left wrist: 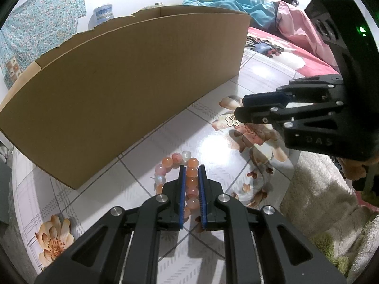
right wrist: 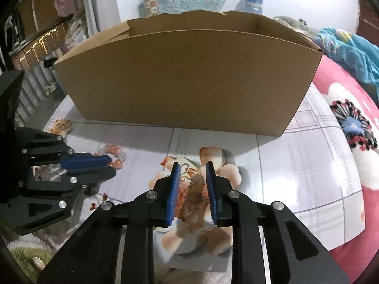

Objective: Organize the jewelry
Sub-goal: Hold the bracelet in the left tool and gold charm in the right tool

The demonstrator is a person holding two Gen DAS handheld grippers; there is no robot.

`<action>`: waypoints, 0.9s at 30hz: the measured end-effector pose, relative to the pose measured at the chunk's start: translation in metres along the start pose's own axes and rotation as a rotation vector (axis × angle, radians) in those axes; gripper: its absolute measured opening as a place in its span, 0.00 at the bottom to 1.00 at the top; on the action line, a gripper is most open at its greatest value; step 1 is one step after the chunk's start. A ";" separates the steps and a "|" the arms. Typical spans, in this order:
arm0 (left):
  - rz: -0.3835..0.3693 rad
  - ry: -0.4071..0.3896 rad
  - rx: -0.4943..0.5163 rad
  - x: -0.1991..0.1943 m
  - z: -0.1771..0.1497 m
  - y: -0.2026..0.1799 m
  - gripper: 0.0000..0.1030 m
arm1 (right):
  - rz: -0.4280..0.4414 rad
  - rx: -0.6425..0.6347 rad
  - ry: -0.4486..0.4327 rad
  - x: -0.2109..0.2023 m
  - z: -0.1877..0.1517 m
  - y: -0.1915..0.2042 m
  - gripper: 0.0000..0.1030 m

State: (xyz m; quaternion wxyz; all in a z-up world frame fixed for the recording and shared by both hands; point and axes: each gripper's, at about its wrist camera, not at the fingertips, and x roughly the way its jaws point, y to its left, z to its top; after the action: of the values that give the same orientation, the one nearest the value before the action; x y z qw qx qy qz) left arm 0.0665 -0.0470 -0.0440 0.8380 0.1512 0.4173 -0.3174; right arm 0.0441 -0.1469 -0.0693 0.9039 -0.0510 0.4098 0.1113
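A bracelet of orange, pink and white beads (left wrist: pixel 176 163) lies on the flowered mat. My left gripper (left wrist: pixel 191 166) is down on it, its blue pads closed against one strand of beads. The bracelet also shows in the right wrist view (right wrist: pixel 113 152), partly hidden behind the left gripper (right wrist: pixel 104 163). A small gold clover pendant (left wrist: pixel 231 120) lies on the mat by the tips of my right gripper (left wrist: pixel 239 108). In the right wrist view, my right gripper (right wrist: pixel 191 164) is open with the pendant (right wrist: pixel 186 172) between its fingers, next to the left pad.
A large open cardboard box (right wrist: pixel 184 78) stands on the mat just behind both pieces. A pink flowered blanket (right wrist: pixel 343 108) lies to the right. A shaggy rug (left wrist: pixel 315 201) borders the mat at the near right. A person lies in the background (left wrist: pixel 236 2).
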 end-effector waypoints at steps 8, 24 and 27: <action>-0.001 0.000 0.000 0.000 0.001 -0.001 0.09 | -0.008 -0.060 0.022 0.014 -0.004 0.014 0.28; -0.007 -0.007 -0.016 0.000 0.000 0.000 0.09 | 0.017 -0.045 0.053 0.017 0.004 0.004 0.13; -0.008 -0.009 -0.018 -0.001 0.000 0.001 0.09 | 0.023 -0.038 0.048 0.012 0.005 0.001 0.13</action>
State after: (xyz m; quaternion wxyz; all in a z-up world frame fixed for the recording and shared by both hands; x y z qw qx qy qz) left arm 0.0662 -0.0458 -0.0433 0.8400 0.1406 0.4167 -0.3177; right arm 0.0546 -0.1431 -0.0751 0.8915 -0.0662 0.4295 0.1281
